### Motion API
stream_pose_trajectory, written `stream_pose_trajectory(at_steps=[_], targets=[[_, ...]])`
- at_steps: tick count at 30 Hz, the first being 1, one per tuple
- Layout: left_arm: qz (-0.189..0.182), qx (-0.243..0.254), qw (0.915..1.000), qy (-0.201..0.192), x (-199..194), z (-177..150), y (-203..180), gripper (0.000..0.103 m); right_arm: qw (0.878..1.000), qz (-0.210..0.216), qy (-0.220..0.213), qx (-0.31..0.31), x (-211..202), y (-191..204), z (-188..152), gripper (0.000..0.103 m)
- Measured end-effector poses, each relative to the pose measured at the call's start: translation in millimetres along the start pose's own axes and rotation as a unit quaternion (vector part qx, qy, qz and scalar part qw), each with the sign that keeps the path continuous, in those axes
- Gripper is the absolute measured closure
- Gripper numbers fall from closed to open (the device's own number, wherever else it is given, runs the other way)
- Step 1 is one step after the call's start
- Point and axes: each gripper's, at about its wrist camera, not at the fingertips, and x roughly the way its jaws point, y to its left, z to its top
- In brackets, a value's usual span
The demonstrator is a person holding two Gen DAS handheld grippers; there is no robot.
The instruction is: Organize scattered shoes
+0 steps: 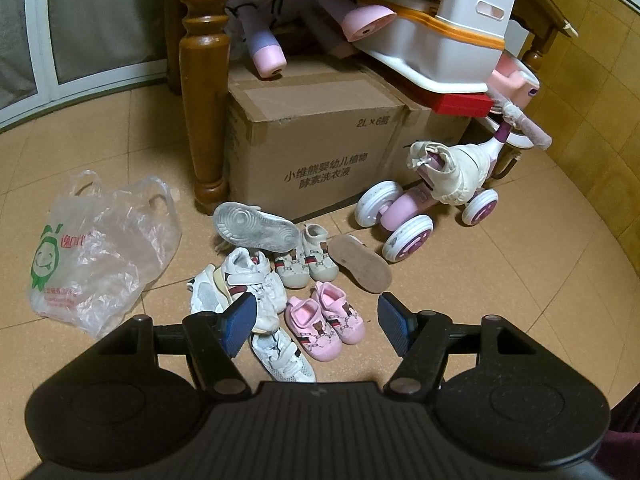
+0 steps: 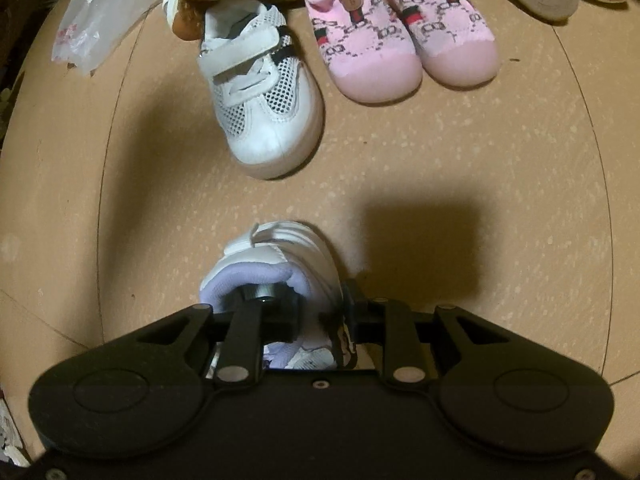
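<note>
Small shoes lie scattered on the tan tile floor. In the left wrist view I see a pink bear-print pair [image 1: 324, 320], a beige patterned pair [image 1: 304, 266], white sneakers [image 1: 250, 286], a white mesh sneaker [image 1: 284, 356] and two overturned shoes showing a grey sole [image 1: 256, 226] and a brown sole [image 1: 360, 262]. My left gripper [image 1: 316, 324] hangs open above the pink pair, its blue pads wide apart. My right gripper [image 2: 308, 300] is shut on the collar of a white sneaker with lilac lining [image 2: 280, 256], one finger inside it. Ahead lie the mesh sneaker [image 2: 264, 100] and the pink pair [image 2: 396, 36].
A cardboard box [image 1: 316, 144] and a turned wooden post [image 1: 204, 92] stand behind the shoes. A crumpled plastic bag [image 1: 96, 248] lies to the left. A pink ride-on toy [image 1: 432, 204] stands to the right. White bins [image 1: 448, 40] and doll legs [image 1: 268, 52] rest on the box.
</note>
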Motion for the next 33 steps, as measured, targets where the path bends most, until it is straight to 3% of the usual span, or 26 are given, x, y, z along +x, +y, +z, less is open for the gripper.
stream_pose_trajectory(at_steps=[10,14,17,24,26,27,28,30,33], targets=[[0.001,-0.003,1.0,0.0,-1,1,1,0.037,0.999,-0.013,-0.009,0.045,-2,-13,-4,0.077],[0.002,-0.004,1.0,0.001,-1,1,2,0.037,0.998,-0.008,-0.012,0.059,-19,-22,-2,0.051],[0.003,-0.007,1.0,0.0,1,1,1,0.037,0.998,0.019,-0.024,0.05,-43,-27,-1,0.046],[0.001,-0.021,0.9997,-0.015,-6,3,4,0.037,0.999,0.006,-0.027,-0.03,-128,-21,-3,0.044],[0.001,-0.023,0.9995,-0.022,-10,2,5,0.037,0.998,0.005,-0.029,-0.047,-151,-15,0,0.037],[0.002,-0.025,0.9993,-0.028,-12,1,6,0.033,0.998,0.009,-0.035,-0.051,-175,-12,4,0.035],[0.007,-0.028,0.9993,-0.025,-8,0,8,0.023,0.998,0.015,-0.042,-0.053,-192,-10,8,0.032],[0.018,-0.036,0.9991,-0.016,2,-1,13,0.017,0.996,0.019,-0.062,-0.055,-217,-5,14,0.031],[0.035,-0.047,0.9983,-0.002,17,-3,20,0.016,0.993,0.024,-0.102,-0.054,-261,6,24,0.023]])
